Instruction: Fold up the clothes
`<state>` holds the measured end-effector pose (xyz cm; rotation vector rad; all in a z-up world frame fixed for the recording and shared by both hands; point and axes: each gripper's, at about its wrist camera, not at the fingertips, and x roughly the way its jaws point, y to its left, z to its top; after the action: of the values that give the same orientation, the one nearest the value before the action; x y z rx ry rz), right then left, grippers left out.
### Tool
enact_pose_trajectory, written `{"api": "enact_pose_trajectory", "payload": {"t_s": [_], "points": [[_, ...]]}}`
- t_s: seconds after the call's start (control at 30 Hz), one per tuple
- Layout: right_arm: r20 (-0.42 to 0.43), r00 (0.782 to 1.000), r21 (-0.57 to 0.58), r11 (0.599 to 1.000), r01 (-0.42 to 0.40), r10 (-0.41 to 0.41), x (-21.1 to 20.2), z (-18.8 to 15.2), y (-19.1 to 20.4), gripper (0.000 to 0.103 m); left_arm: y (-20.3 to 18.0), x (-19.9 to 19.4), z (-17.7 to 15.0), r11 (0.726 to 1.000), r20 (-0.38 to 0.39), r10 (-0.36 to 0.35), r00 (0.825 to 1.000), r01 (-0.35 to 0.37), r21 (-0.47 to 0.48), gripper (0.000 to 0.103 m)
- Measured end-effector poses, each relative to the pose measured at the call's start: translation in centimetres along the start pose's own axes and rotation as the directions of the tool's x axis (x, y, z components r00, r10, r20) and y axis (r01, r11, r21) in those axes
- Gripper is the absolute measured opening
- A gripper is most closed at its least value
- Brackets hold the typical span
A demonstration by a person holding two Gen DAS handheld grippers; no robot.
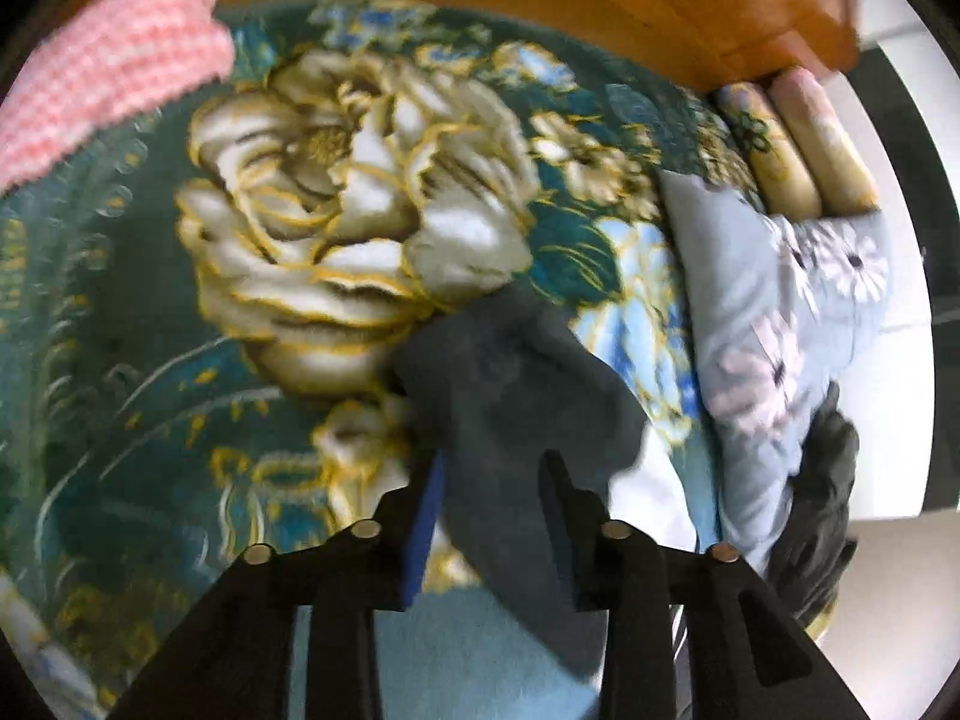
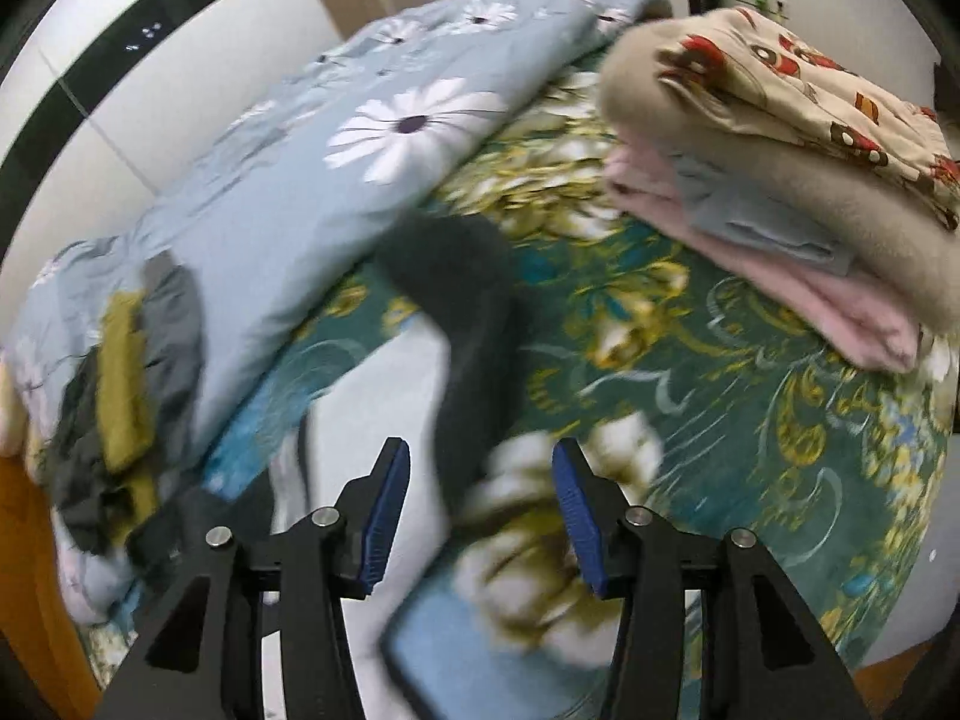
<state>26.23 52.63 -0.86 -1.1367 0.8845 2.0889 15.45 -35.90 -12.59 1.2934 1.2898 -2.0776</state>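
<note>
A dark grey garment (image 1: 510,372) lies on the green floral blanket (image 1: 180,360), over a pale blue and white cloth (image 1: 456,630). My left gripper (image 1: 493,468) stands open, with the grey garment running loosely between its fingers and draped against the right one. In the right wrist view the same grey garment (image 2: 468,276) stretches away from my right gripper (image 2: 480,468). That gripper is open, both blue pads bare. The garment's near end is blurred just beyond the gap.
A folded pile of beige patterned blanket (image 2: 780,90) and pink cloth (image 2: 780,282) sits at the right. A light blue daisy quilt (image 2: 360,138) lies bunched along the bed's edge, with dark and mustard clothes (image 2: 120,384) on it. Wooden headboard (image 1: 540,0), pink checked cloth (image 1: 108,72), black-gloved hand (image 1: 822,480).
</note>
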Motion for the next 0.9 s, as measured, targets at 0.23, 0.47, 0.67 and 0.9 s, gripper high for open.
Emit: {"api": "enact_pose_trajectory", "payload": {"t_s": [0.23, 0.47, 0.67, 0.9], "points": [[0.015, 0.996, 0.183, 0.979, -0.092, 0.091, 6.1, 5.3, -4.9, 0.058, -2.7, 0.2, -3.5, 0.999, -0.046, 0.007, 0.999, -0.009, -0.035, 0.042], [0.07, 0.972, 0.439, 0.868, -0.233, 0.226, 11.2, 7.3, -7.3, 0.058, -5.7, 0.0, -4.8, 0.999, -0.042, 0.049, 0.998, -0.049, 0.006, 0.042], [-0.041, 0.985, 0.192, 0.968, -0.159, 0.17, 13.6, 6.7, -0.3, 0.058, -8.0, 0.5, -5.8, 0.997, -0.068, 0.036, 0.997, -0.032, 0.068, 0.042], [-0.018, 0.99, 0.026, 0.99, -0.141, 0.141, 13.7, 6.2, 3.4, 0.058, -9.0, 0.8, -6.4, 0.993, -0.089, 0.035, 0.995, -0.025, 0.112, 0.042]]}}
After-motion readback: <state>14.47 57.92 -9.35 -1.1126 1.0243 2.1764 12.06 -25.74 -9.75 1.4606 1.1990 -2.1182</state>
